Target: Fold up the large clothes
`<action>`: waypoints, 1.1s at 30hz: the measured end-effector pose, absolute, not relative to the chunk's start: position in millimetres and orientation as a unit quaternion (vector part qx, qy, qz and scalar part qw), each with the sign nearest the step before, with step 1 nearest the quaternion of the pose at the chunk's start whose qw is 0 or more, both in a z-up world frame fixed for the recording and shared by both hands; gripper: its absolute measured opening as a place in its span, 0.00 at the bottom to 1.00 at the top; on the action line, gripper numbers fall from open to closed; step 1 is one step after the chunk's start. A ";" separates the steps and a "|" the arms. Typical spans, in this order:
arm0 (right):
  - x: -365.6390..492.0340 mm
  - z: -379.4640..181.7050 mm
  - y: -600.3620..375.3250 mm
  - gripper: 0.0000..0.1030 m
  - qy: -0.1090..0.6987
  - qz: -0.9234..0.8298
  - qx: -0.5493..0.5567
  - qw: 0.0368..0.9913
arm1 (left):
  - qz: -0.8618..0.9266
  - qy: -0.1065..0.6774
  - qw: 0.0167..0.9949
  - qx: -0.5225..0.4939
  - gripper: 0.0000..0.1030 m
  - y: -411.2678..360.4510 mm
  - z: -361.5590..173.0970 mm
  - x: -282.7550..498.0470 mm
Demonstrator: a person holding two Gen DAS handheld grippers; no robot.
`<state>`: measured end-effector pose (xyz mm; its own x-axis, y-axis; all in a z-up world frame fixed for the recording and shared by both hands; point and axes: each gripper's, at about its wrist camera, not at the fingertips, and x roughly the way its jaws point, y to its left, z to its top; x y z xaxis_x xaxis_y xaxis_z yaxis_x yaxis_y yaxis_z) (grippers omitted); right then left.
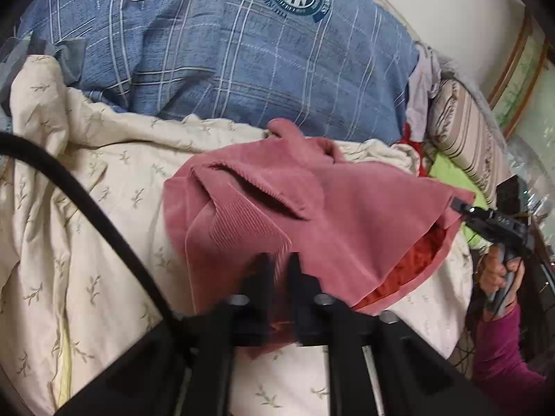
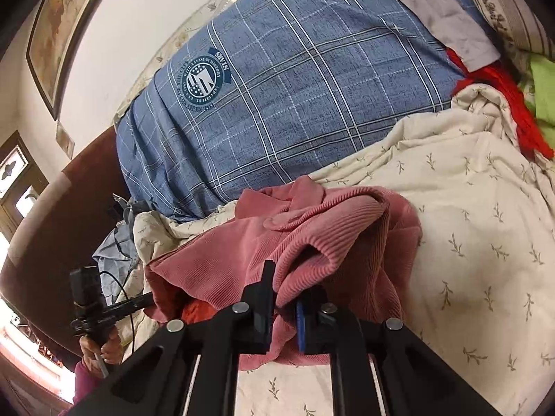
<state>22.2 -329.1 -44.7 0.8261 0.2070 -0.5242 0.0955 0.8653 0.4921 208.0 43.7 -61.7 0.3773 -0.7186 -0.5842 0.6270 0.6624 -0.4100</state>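
A pink ribbed garment (image 1: pixel 312 208) with a red lining lies bunched on a cream bedspread (image 1: pixel 86 208). My left gripper (image 1: pixel 279 263) is shut on its near ribbed hem. My right gripper shows at the right of the left wrist view (image 1: pixel 461 206), its tip at the garment's right corner. In the right wrist view the same garment (image 2: pixel 329 235) is pinched between my right gripper's fingers (image 2: pixel 288 284), and the left gripper (image 2: pixel 149 300) shows at the garment's left edge.
A big blue plaid pillow (image 1: pixel 242 45) lies behind the garment on the bed. A striped cushion (image 1: pixel 464 135), a red cloth (image 2: pixel 513 111) and a green cloth (image 2: pixel 544 90) lie at the right. A wall with a framed picture (image 2: pixel 59 34) is behind.
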 end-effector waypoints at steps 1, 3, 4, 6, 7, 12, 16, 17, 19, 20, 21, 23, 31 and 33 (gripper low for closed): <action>21.9 -44.9 -329.5 0.10 0.292 0.032 0.258 0.920 | -0.407 0.375 0.831 -0.059 0.05 43.4 -57.3 206.9; 22.4 -41.4 -330.4 0.10 0.287 0.031 0.255 0.923 | -0.412 0.362 0.834 -0.061 0.05 43.1 -47.1 208.7; 23.7 -37.7 -331.4 0.10 0.282 0.031 0.254 0.925 | -0.418 0.358 0.832 -0.074 0.05 43.0 -38.5 215.0; 31.7 -26.1 -336.3 0.10 0.271 0.029 0.257 0.927 | -0.406 0.348 0.838 -0.109 0.05 45.0 -14.8 239.7; 38.4 -17.7 -341.1 0.10 0.261 0.024 0.264 0.928 | -0.397 0.346 0.841 -0.124 0.04 45.6 -5.5 252.9; 89.5 9.0 -393.4 0.14 0.186 -0.045 0.329 0.925 | -0.283 0.338 0.880 -0.176 0.06 65.8 14.4 307.9; 90.1 -12.1 -438.9 0.51 0.142 -0.070 0.416 0.895 | -0.261 0.320 0.893 -0.179 0.27 92.1 -3.4 288.9; 83.8 -17.1 -443.8 0.74 0.135 -0.067 0.430 0.890 | -0.255 0.313 0.898 -0.176 0.38 95.6 -7.9 281.9; 59.7 -29.9 -451.8 0.97 0.101 -0.076 0.452 0.883 | -0.248 0.312 0.907 -0.134 0.42 94.5 -19.8 261.7; 48.6 -33.0 -450.9 0.97 0.093 -0.075 0.439 0.890 | -0.260 0.318 0.905 -0.113 0.44 89.9 -23.4 256.2; 44.0 -33.5 -448.1 0.97 0.110 -0.078 0.415 0.900 | -0.276 0.328 0.900 -0.080 0.46 81.0 -31.1 244.6; 38.5 -38.8 -436.2 0.96 0.171 -0.094 0.357 0.913 | -0.287 0.344 0.892 -0.053 0.61 67.7 -42.8 231.5; 39.5 -83.7 -397.2 0.94 0.322 -0.037 0.300 0.897 | -0.297 0.436 0.846 -0.079 0.75 25.8 -91.5 230.5; 47.2 -93.0 -387.0 0.90 0.337 -0.026 0.294 0.894 | -0.306 0.432 0.843 -0.100 0.75 24.8 -91.7 229.7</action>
<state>47.2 -387.0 -93.0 0.7719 0.1504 -0.6176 0.2452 0.8260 0.5075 229.7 24.8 -91.7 0.4399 -0.6013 -0.6670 0.4292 0.7932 -0.4320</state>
